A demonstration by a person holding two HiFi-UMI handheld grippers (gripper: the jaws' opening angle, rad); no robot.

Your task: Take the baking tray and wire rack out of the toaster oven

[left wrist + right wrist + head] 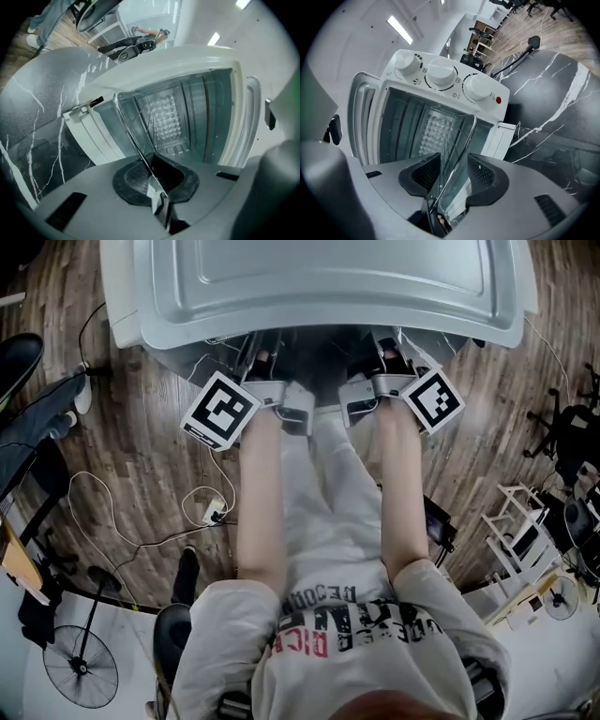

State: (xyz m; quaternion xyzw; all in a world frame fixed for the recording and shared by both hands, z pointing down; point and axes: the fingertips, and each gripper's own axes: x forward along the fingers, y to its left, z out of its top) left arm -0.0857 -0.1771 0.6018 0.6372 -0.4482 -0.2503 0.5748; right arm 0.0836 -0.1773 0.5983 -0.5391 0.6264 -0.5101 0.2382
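The white toaster oven (440,75) stands with its door (89,131) down. Its chamber (211,117) faces both grippers. The wire rack (133,126) sticks out of the opening, its chrome rim (465,140) reaching towards me. A shiny flat sheet, seemingly the baking tray (457,192), lies against the rack. My left gripper (151,171) is shut on the rack's thin front edge. My right gripper (452,171) stands open with the rim between its pads, touching neither. In the head view both grippers (265,357) (386,352) reach under the oven's top, tips hidden.
The oven sits on a dark marble tabletop (42,117) (553,93). Three knobs (480,86) line the oven's control panel. On the wooden floor around me are cables (202,507), a fan (80,667) and office chairs (562,437).
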